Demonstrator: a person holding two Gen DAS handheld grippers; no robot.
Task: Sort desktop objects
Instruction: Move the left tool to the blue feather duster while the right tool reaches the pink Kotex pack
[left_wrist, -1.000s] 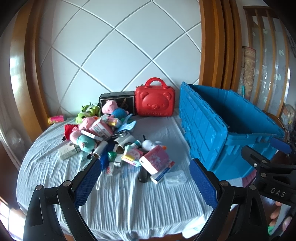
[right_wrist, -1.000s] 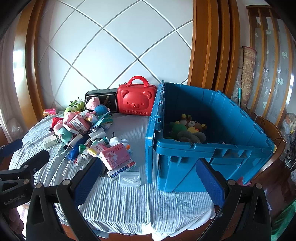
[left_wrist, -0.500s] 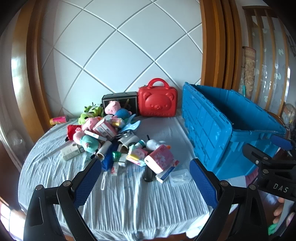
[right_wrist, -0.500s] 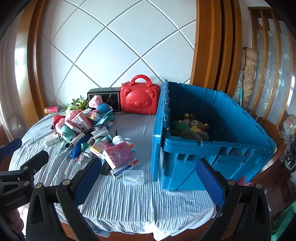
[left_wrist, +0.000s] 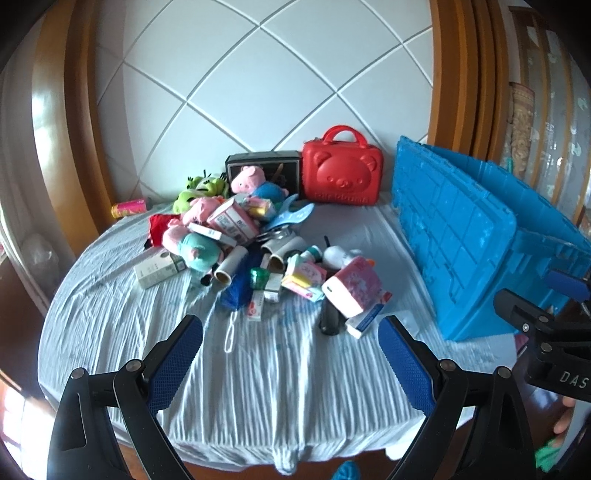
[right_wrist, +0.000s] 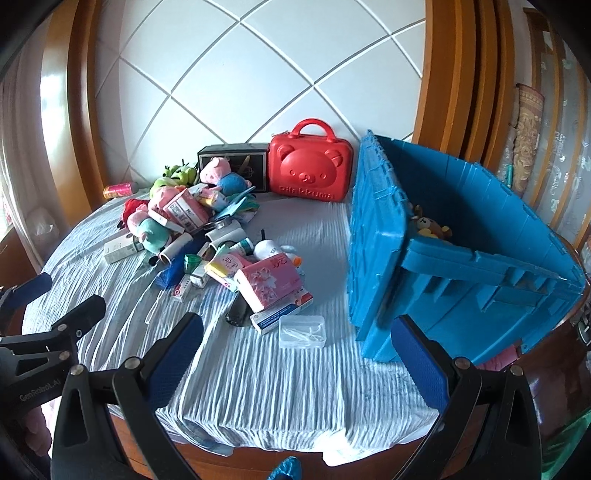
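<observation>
- Both grippers, left gripper (left_wrist: 290, 354) and right gripper (right_wrist: 303, 354), hover with fingers spread wide, holding nothing.
- Toy pile (right_wrist: 207, 236) sits left of blue crate (right_wrist: 461, 258).

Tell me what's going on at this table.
A person holds two grippers, the left gripper and the right gripper, both open and empty above the near edge of the table. A pile of toys and boxes waits unsorted. The blue bin already holds a few plush toys.
</observation>
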